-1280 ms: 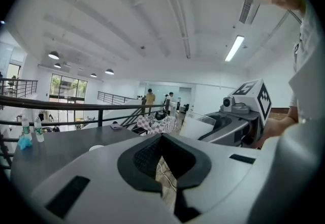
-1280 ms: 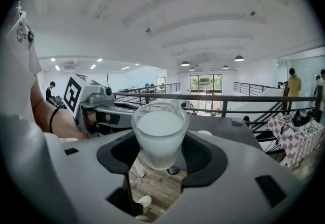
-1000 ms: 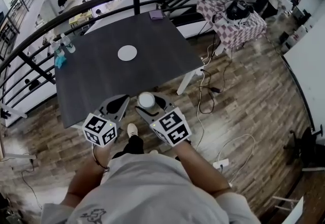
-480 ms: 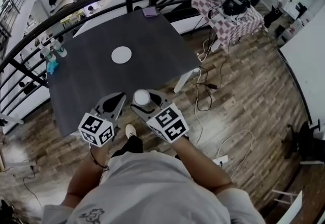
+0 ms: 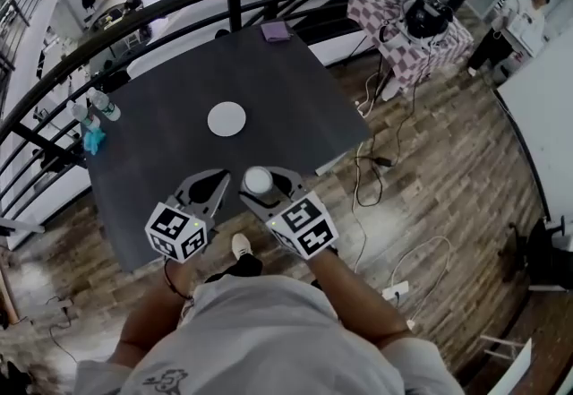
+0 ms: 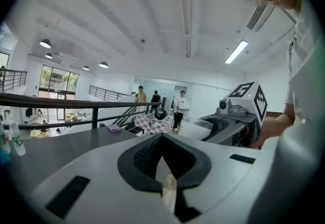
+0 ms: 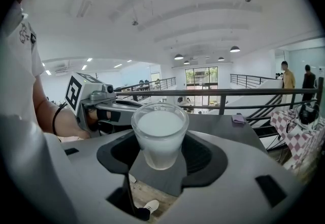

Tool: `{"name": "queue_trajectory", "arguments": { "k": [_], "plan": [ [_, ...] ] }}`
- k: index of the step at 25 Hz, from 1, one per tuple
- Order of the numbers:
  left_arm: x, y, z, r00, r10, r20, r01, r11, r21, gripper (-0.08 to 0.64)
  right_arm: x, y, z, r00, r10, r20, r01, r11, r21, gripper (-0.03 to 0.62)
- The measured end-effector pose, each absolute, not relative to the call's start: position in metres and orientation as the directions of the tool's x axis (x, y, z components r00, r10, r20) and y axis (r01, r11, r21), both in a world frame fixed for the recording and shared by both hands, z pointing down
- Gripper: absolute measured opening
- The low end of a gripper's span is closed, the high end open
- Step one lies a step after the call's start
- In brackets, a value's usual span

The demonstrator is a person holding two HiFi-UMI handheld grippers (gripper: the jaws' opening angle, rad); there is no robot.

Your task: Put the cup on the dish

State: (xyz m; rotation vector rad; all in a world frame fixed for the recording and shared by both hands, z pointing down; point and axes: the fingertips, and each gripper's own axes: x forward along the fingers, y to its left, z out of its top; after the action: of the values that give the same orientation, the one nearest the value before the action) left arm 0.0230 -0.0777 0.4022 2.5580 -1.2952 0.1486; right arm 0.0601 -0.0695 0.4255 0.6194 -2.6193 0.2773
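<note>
Cup (image 5: 258, 179) between right gripper (image 5: 260, 184) jaws at table (image 5: 161, 142) near edge; dish (image 5: 226, 119) behind it on table; left gripper (image 5: 219, 176) just left.

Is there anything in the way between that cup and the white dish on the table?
Nothing visible. The cup is held in the right gripper near the close edge of the table; the stretch from there to the dish carries nothing. The left gripper sits off to the side.
</note>
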Motion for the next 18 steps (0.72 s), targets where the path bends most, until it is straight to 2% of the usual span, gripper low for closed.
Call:
{"name": "queue_trajectory", "arguments": {
  "k": [9, 18],
  "plan": [
    [-0.037, -0.141, 0.402, 0.625, -0.752, 0.21, -0.779, -0.587, 0.221, -0.002, 0.004, -0.137, 0.422, -0.794, -0.417, 0.442, -0.506, 0.856, -0.102, 0.264],
    [-0.058, -0.178, 0.408, 0.596, -0.776, 0.207, -0.8, -0.551, 0.237, -0.002, -0.019, -0.18, 0.425, -0.809, -0.398, 0.431, -0.476, 0.875, -0.086, 0.264]
  ]
}}
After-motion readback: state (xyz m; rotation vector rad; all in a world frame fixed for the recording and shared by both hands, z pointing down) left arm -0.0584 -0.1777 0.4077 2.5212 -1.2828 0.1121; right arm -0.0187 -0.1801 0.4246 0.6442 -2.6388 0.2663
